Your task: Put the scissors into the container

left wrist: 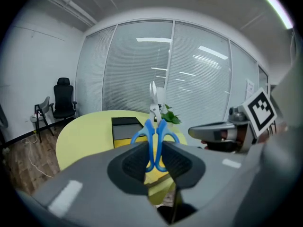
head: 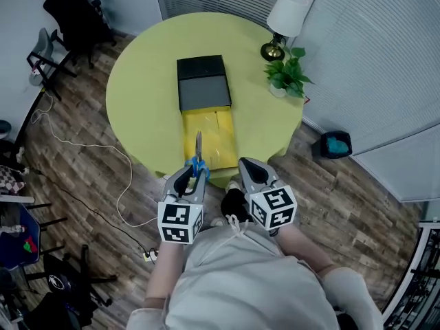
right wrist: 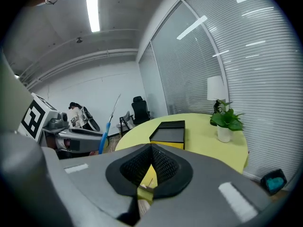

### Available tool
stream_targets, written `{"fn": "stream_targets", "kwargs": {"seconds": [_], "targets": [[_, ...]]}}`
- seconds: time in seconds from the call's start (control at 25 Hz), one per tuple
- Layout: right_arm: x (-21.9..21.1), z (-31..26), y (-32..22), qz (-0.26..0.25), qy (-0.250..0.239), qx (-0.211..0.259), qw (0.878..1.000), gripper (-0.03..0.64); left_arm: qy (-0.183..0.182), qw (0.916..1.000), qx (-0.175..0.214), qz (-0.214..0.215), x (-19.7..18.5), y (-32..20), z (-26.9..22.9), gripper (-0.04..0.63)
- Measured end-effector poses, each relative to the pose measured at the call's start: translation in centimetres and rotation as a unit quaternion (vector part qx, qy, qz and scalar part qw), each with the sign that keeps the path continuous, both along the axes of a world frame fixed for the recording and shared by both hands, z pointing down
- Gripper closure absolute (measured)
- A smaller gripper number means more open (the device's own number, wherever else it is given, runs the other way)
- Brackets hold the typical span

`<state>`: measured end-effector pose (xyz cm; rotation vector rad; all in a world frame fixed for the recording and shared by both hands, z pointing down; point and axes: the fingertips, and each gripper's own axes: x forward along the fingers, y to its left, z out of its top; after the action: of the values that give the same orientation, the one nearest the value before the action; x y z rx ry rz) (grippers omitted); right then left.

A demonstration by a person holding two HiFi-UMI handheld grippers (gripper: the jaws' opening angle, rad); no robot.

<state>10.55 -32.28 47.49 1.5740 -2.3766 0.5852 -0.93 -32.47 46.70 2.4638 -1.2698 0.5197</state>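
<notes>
The scissors have blue handles and silver blades that point away from me toward the table. My left gripper is shut on the handles, just short of the near edge of the round yellow-green table. In the left gripper view the scissors stand upright between the pads. The container is a yellow open tray on the table, and a black box adjoins its far end. My right gripper hovers beside the left with its jaws closed on nothing.
A white lamp and a potted plant stand at the table's far right. An office chair is at the far left, a dark bin with a blue top is by the blinds, and a white cable lies on the wooden floor.
</notes>
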Motion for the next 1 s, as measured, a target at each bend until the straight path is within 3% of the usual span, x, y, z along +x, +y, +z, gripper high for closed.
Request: {"fn": "stream_targets", "kwargs": {"seconds": [0.48, 1.0], "targets": [[1.3, 0.5, -10.6, -0.062, -0.001, 0.002, 0.998, 0.618, -0.022, 0.9977, -0.034, -0.054, 1.2, -8.1, 2.4, 0.511], [2.5, 6.4, -14.6, -0.089, 0.013, -0.046, 0.995, 0.618, -0.060, 0.9857, -0.145, -0.062, 2.9, -11.4, 12.2, 0.511]]}}
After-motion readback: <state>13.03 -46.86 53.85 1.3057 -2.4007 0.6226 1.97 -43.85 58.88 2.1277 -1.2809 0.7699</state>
